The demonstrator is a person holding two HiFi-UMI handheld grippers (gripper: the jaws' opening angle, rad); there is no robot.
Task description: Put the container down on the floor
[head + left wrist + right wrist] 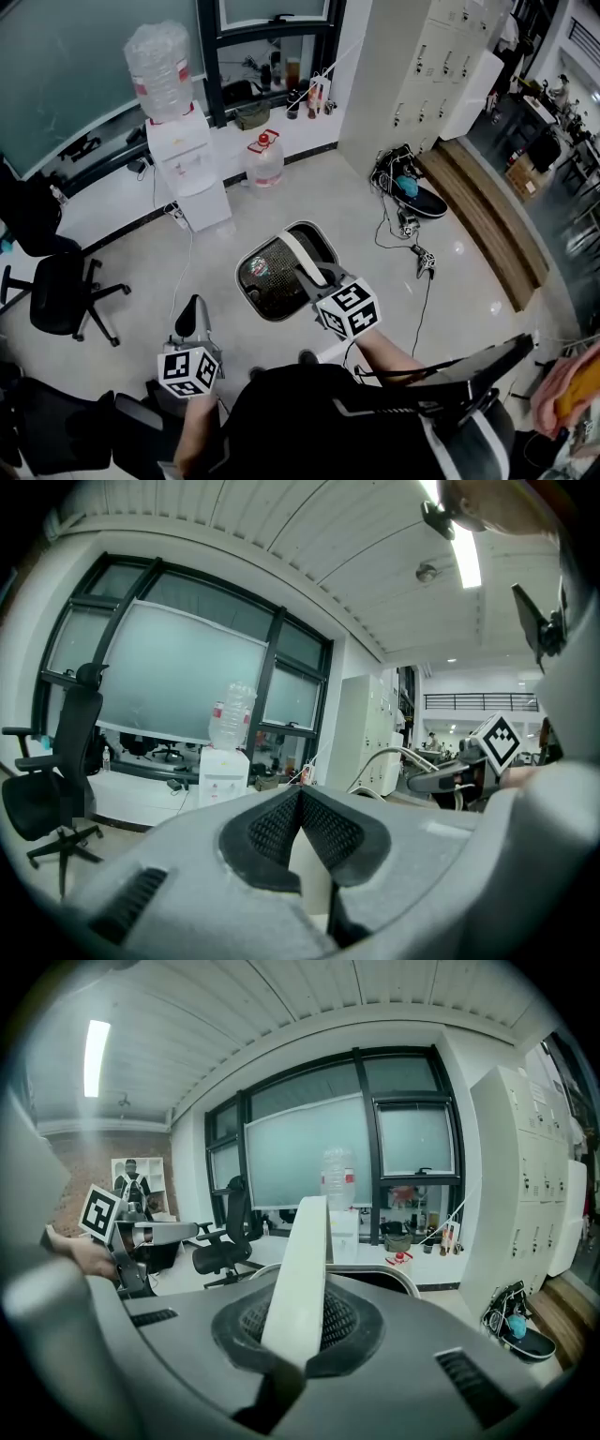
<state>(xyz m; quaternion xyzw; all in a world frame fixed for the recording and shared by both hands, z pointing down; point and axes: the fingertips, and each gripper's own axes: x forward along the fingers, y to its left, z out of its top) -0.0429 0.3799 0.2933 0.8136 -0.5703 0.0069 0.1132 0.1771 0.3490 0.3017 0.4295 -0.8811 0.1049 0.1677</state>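
Observation:
The container (pixel 267 275) is a dark mesh basket with a white rim and a white strap handle (pixel 302 253). It is in the middle of the head view, over the pale floor; I cannot tell if it touches the floor. My right gripper (pixel 309 274) is shut on the handle. In the right gripper view the handle (pixel 305 1260) runs up between the pads and the rim (pixel 398 1276) curves behind it. My left gripper (pixel 192 323) is lower left, apart from the container. In its own view the left gripper (pixel 299 797) is shut and holds nothing.
A water dispenser (pixel 186 155) and a spare jug (pixel 265 161) stand beyond the container. A black office chair (pixel 61 292) is at the left. Cables and a skateboard (pixel 417 194) lie to the right by white lockers (pixel 441 66) and a wooden bench (pixel 487 220).

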